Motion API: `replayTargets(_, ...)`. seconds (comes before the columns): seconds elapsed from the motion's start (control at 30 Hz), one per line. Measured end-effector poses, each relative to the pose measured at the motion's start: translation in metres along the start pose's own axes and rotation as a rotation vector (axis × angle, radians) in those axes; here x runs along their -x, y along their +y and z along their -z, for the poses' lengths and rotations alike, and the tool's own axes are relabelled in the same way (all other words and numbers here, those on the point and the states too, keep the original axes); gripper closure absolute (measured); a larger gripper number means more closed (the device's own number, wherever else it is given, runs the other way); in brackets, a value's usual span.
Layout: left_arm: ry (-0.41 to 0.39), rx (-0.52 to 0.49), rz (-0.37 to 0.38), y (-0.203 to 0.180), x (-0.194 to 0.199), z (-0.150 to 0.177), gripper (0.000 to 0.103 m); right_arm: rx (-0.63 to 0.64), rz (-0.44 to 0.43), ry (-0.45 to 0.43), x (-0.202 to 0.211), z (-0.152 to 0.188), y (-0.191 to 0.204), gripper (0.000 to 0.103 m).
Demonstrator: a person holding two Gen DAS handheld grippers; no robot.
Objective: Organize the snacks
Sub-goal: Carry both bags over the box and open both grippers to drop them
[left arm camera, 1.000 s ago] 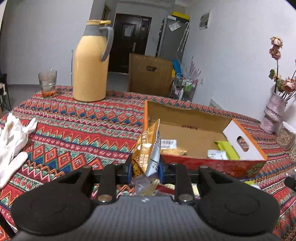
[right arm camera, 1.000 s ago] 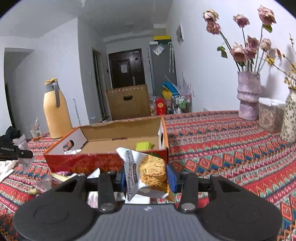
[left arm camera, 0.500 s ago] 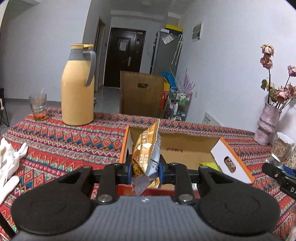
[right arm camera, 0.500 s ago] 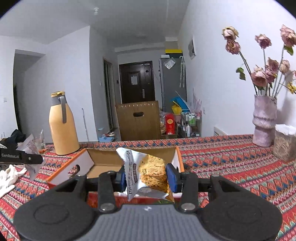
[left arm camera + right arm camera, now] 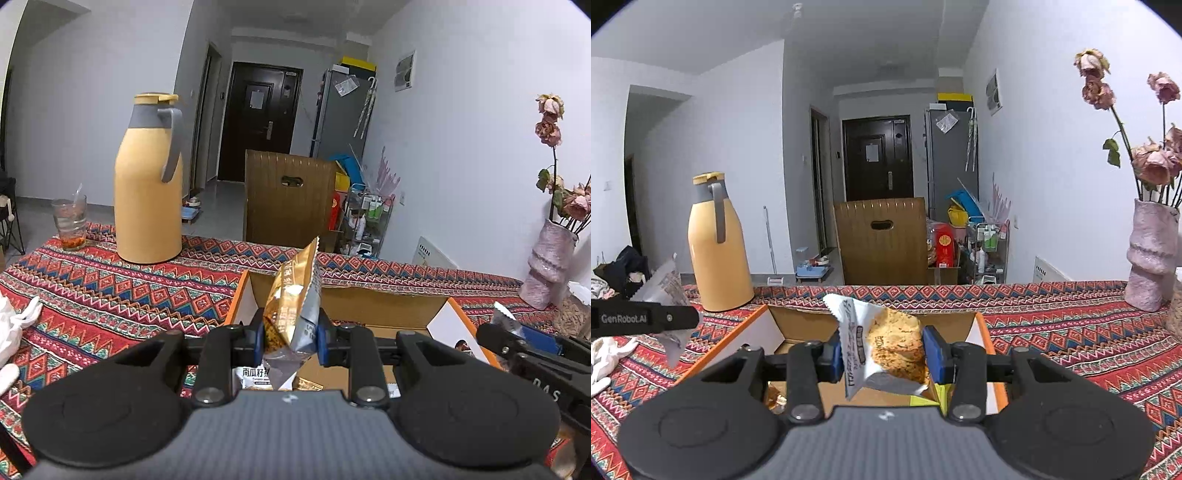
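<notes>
My left gripper (image 5: 290, 338) is shut on a gold and silver snack packet (image 5: 293, 306), held upright over the near left part of the open cardboard box (image 5: 373, 301). My right gripper (image 5: 884, 356) is shut on a white packet showing a brown biscuit (image 5: 886, 347), also above the box (image 5: 982, 328). Several small packets lie on the box floor, partly hidden by the grippers. In the left wrist view the right gripper (image 5: 517, 345) juts in at the right edge; in the right wrist view the left gripper (image 5: 670, 317) shows at the left with its packet.
A tall yellow thermos (image 5: 149, 184) and a glass (image 5: 70, 223) stand at the table's far left. White gloves (image 5: 13, 332) lie at the left edge. A pink vase with dried roses (image 5: 1150, 254) stands at the far right. A wooden chair back (image 5: 288, 199) rises behind the patterned tablecloth (image 5: 110, 295).
Both grippers have risen and moved forward over the box, each still holding its packet. The box now sits lower and closer under them, and the two grippers have come nearer to each other.
</notes>
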State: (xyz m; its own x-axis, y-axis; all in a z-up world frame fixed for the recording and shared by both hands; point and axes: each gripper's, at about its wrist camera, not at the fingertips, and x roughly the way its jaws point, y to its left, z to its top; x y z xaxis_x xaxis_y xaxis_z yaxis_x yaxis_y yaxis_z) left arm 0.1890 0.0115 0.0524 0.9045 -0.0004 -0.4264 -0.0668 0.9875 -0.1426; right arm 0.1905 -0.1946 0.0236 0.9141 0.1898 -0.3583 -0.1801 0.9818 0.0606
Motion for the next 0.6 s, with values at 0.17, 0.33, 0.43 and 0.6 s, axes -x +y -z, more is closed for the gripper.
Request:
replayTargets(0.17, 0.020, 0.008, -0.012, 0.004, -0.018, 0.008, 0.077, 0.007, 0.006, 0.019, -0.020, 0.006, 0.004, 0.062)
replayTargets(0.33, 0.040, 0.023, -0.016, 0.011, -0.033, 0.018, 0.077, -0.004, -0.002, 0.023, -0.031, 0.015, 0.002, 0.062)
replayTargets(0.43, 0.050, 0.020, -0.010, 0.012, -0.038, 0.022, 0.077, -0.009, -0.009, 0.039, -0.037, 0.021, 0.000, 0.062)
replayTargets(0.6, 0.060, 0.006, -0.003, 0.010, -0.041, 0.026, 0.077, -0.010, -0.016, 0.065, -0.044, 0.025, -0.001, 0.062)
